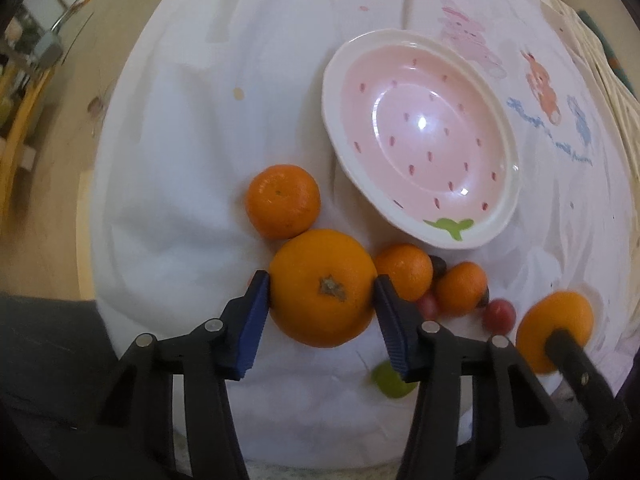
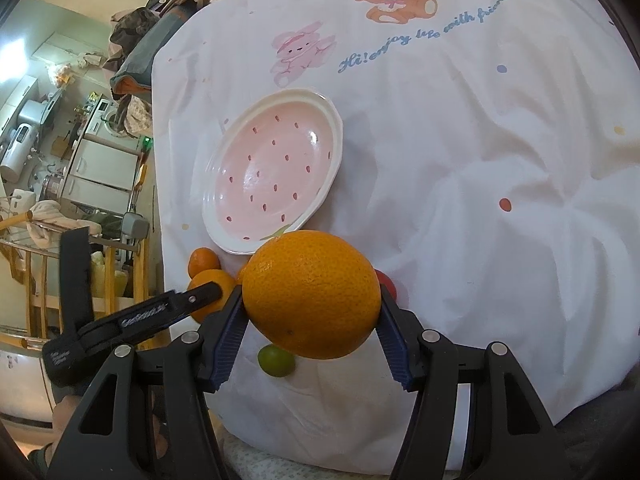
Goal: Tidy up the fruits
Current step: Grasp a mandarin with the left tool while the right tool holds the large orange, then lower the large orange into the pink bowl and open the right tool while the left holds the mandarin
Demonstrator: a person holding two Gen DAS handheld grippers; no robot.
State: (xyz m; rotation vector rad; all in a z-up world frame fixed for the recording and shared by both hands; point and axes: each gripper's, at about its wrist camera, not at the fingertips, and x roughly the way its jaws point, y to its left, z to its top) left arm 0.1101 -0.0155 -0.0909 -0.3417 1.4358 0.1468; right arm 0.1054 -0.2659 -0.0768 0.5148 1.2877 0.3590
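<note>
Left wrist view showed the left tool point(image 1: 322, 292) closed on a big orange point(image 1: 323, 287), with one blue pad pressed on each side of it. That orange sat on the white cloth point(image 1: 180, 168) that covered the counter. A smaller orange point(image 1: 283, 201) touched it from behind. Two more little oranges point(image 1: 404, 271) lay just to its right, next to small red fruits point(image 1: 499, 314) and a green fruit point(image 1: 390, 382) lower down. The pink plate point(image 1: 420, 136) with red spots sat behind the fruit pile, and nothing lay in it.

Right wrist view showed the right tool point(image 2: 311, 300) holding a second big orange point(image 2: 311, 294) tight between its blue pads. This orange was up off the cloth, in front of the near rim of the plate point(image 2: 276, 176). The green fruit point(image 2: 276, 361) lay on the cloth below it. The black arm of the left tool point(image 2: 140, 316) reached in from the left side, by the other oranges.
</note>
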